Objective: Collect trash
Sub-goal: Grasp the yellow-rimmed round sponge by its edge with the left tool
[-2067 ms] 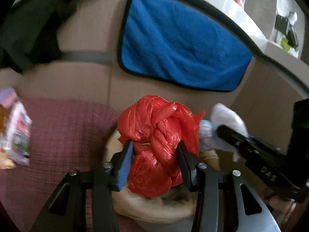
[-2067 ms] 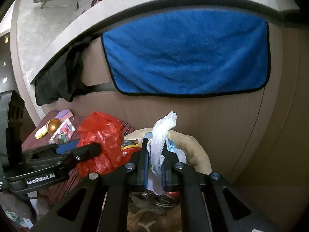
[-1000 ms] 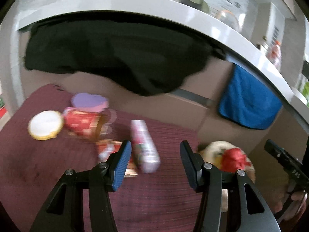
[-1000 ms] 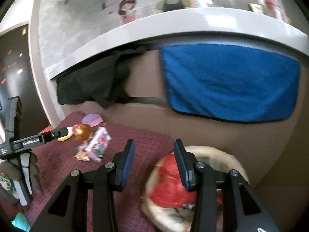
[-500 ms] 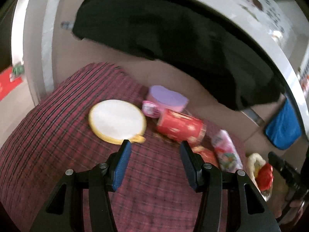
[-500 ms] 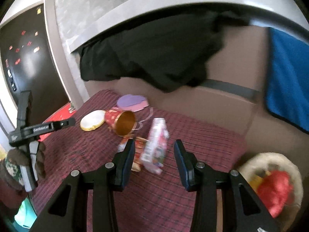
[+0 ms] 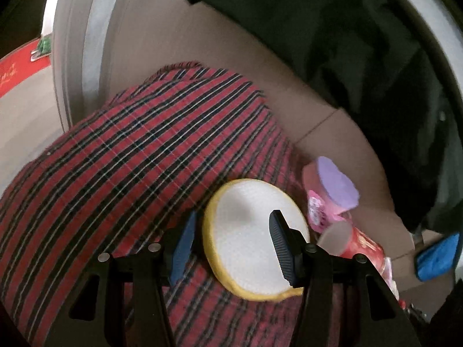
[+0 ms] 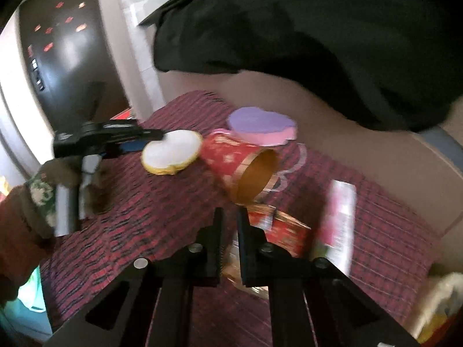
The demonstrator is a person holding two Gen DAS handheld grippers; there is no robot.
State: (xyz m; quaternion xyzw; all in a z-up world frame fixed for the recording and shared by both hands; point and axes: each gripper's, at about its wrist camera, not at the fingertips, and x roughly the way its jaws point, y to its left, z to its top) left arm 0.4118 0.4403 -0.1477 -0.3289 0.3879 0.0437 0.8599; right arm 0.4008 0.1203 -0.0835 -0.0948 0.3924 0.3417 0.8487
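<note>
Blurred wrapper (image 8: 285,231) behind right gripper (image 8: 230,231)

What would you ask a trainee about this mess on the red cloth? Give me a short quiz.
1. True or false: the left tool is open, with one finger on either side of the round white lid.
2. How does the red paper cup sit? A: upright. B: on its side, with its gold inside facing the right wrist camera. C: upside down on the lid.
3. Fill the gap: the trash lies on a red ____ cloth.

Key: 1 true; 2 B; 3 plaid.
</note>
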